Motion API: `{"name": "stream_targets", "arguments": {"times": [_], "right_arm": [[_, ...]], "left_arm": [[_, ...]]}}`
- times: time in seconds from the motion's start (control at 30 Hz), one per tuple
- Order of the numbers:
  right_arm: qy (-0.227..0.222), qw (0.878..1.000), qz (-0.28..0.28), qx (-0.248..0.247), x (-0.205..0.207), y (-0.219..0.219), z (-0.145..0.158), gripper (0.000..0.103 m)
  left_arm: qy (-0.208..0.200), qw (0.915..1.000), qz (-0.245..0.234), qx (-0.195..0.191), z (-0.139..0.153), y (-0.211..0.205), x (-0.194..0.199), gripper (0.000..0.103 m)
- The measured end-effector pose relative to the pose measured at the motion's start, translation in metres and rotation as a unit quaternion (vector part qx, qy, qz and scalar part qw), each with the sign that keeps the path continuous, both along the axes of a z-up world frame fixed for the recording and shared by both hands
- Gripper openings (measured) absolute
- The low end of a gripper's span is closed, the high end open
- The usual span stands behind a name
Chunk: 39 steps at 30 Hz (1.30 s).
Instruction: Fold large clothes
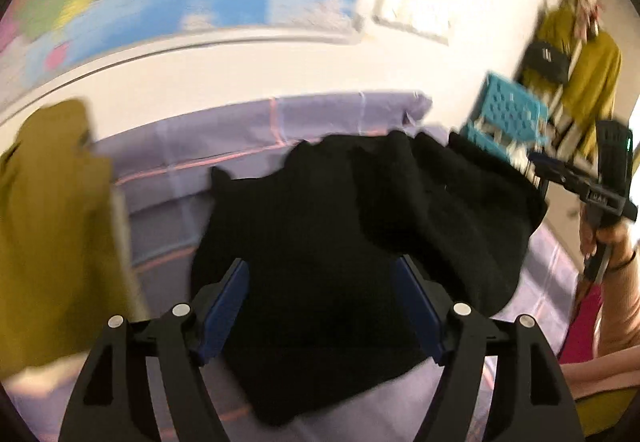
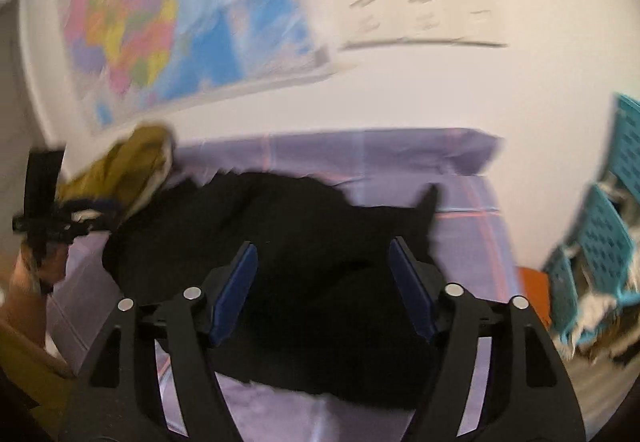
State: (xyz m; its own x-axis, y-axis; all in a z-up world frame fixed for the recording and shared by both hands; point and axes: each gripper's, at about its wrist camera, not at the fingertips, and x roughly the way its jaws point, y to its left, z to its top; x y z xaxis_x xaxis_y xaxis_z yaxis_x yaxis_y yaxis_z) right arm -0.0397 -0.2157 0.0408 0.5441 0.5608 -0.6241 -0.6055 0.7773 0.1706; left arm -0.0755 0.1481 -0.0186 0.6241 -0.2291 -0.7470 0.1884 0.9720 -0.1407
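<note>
A black garment (image 1: 320, 201) lies bunched and partly folded on a lavender checked sheet (image 1: 240, 129). My left gripper (image 1: 320, 262) hovers over its near part with the blue pads well apart and no cloth pinched between them. In the right wrist view the same black garment (image 2: 300, 222) spreads across the sheet (image 2: 400, 149), and my right gripper (image 2: 322, 244) hangs above it, jaws apart and empty. Each gripper shows in the other's view: the right gripper (image 1: 600, 177) at the garment's right edge, the left gripper (image 2: 44, 217) at its left. Both views are blurred.
A mustard garment (image 1: 52, 222) lies heaped at the sheet's left end, also the mustard garment (image 2: 132, 157). Teal laundry baskets (image 2: 600, 242) with clothes stand to the right, one teal basket (image 1: 508, 113) past the sheet's corner. A white wall with a coloured map (image 2: 180, 21) is close behind.
</note>
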Motion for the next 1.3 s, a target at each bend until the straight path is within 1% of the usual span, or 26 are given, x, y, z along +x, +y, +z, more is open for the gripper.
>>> {"name": "stream_targets", "arguments": {"times": [0.07, 0.1, 0.13, 0.17, 0.2, 0.23, 0.27, 0.3, 0.33, 0.37, 0.4, 0.47, 0.5, 0.57, 0.6, 0.63, 0.67, 0.7, 0.77, 0.8, 0.83, 0.9, 0.93, 1.1, 1.17, 1.3], "right_arm": [[0.025, 0.999, 0.02, -0.035, 0.02, 0.03, -0.02, 0.06], [0.036, 0.998, 0.022, -0.049, 0.03, 0.042, -0.031, 0.059], [0.048, 0.996, 0.021, -0.065, 0.04, 0.052, -0.042, 0.055], [0.058, 0.995, 0.022, -0.083, 0.047, 0.06, -0.053, 0.052], [0.065, 0.993, 0.025, -0.097, 0.054, 0.068, -0.062, 0.045], [0.067, 0.992, 0.03, -0.101, 0.055, 0.072, -0.064, 0.03], [0.069, 0.992, 0.038, -0.102, 0.057, 0.076, -0.067, 0.023], [0.063, 0.993, 0.039, -0.095, 0.056, 0.075, -0.064, 0.008], [0.053, 0.994, 0.037, -0.088, 0.055, 0.075, -0.059, 0.006], [0.034, 0.996, 0.027, -0.075, 0.054, 0.072, -0.048, 0.006], [0.014, 0.998, 0.012, -0.052, 0.053, 0.064, -0.033, 0.006], [-0.018, 1.0, -0.006, -0.008, 0.052, 0.052, -0.01, 0.006], [-0.028, 0.999, -0.019, -0.004, 0.054, 0.052, -0.005, 0.006], [0.007, 1.0, -0.016, -0.025, 0.068, 0.062, -0.021, 0.007], [0.037, 0.997, -0.012, -0.06, 0.077, 0.072, -0.041, 0.014], [0.049, 0.996, -0.011, -0.078, 0.08, 0.077, -0.052, 0.018], [0.064, 0.993, -0.003, -0.094, 0.081, 0.082, -0.065, 0.018], [0.066, 0.993, -0.004, -0.101, 0.08, 0.083, -0.072, 0.024], [0.062, 0.993, -0.004, -0.102, 0.075, 0.081, -0.073, 0.026], [0.059, 0.994, -0.009, -0.094, 0.073, 0.079, -0.07, 0.031], [0.057, 0.994, -0.013, -0.091, 0.072, 0.078, -0.068, 0.042], [0.051, 0.995, -0.025, -0.082, 0.068, 0.069, -0.06, 0.053], [0.048, 0.996, -0.025, -0.075, 0.067, 0.067, -0.056, 0.052], [0.037, 0.998, -0.021, -0.04, 0.046, 0.051, -0.037, 0.057], [0.037, 0.998, -0.02, -0.036, 0.041, 0.048, -0.035, 0.059], [0.042, 0.999, -0.008, -0.028, 0.031, 0.049, -0.035, 0.06]], "left_arm": [[0.027, 0.9995, -0.002, 0.013, -0.015, -0.011, 0.021, 0.072], [0.043, 0.9989, -0.001, 0.018, -0.024, -0.015, 0.036, 0.067], [0.062, 0.9977, 0.005, 0.028, -0.034, -0.017, 0.049, 0.056], [0.081, 0.9959, 0.013, 0.04, -0.044, -0.017, 0.061, 0.051], [0.089, 0.9951, 0.014, 0.04, -0.049, -0.016, 0.068, 0.044], [0.091, 0.9953, 0.013, 0.031, -0.052, -0.012, 0.072, 0.034], [0.088, 0.9955, 0.02, 0.028, -0.053, -0.007, 0.074, 0.026], [0.087, 0.9955, 0.028, 0.027, -0.053, -0.005, 0.075, 0.016], [0.082, 0.9961, 0.031, 0.008, -0.049, 0.0, 0.074, 0.004], [0.072, 0.9966, 0.038, -0.012, -0.044, 0.006, 0.072, 0.004], [0.064, 0.9966, 0.049, -0.017, -0.04, 0.01, 0.071, 0.003], [0.02, 0.9964, 0.078, -0.025, -0.022, 0.022, 0.062, 0.002], [0.007, 0.9956, 0.089, -0.03, -0.016, 0.028, 0.059, 0.002], [0.012, 0.9947, 0.09, -0.048, -0.016, 0.037, 0.059, 0.002], [0.016, 0.9948, 0.092, -0.041, -0.019, 0.037, 0.06, 0.002], [0.024, 0.9947, 0.098, -0.021, -0.025, 0.036, 0.061, 0.002], [0.031, 0.9948, 0.096, -0.016, -0.03, 0.035, 0.062, 0.002], [0.039, 0.9948, 0.092, -0.016, -0.035, 0.034, 0.061, 0.003], [0.038, 0.9944, 0.097, -0.016, -0.038, 0.032, 0.058, 0.006], [0.032, 0.9948, 0.095, -0.016, -0.037, 0.032, 0.055, 0.014], [0.025, 0.995, 0.096, -0.015, -0.034, 0.031, 0.051, 0.026], [0.007, 0.9952, 0.097, -0.007, -0.03, 0.027, 0.046, 0.039], [-0.004, 0.9954, 0.096, 0.001, -0.025, 0.023, 0.042, 0.045], [-0.029, 0.9958, 0.076, 0.042, -0.015, 0.001, 0.031, 0.057], [-0.035, 0.995, 0.072, 0.06, -0.014, -0.007, 0.029, 0.058], [-0.031, 0.9947, 0.069, 0.07, -0.016, -0.011, 0.031, 0.059]]}}
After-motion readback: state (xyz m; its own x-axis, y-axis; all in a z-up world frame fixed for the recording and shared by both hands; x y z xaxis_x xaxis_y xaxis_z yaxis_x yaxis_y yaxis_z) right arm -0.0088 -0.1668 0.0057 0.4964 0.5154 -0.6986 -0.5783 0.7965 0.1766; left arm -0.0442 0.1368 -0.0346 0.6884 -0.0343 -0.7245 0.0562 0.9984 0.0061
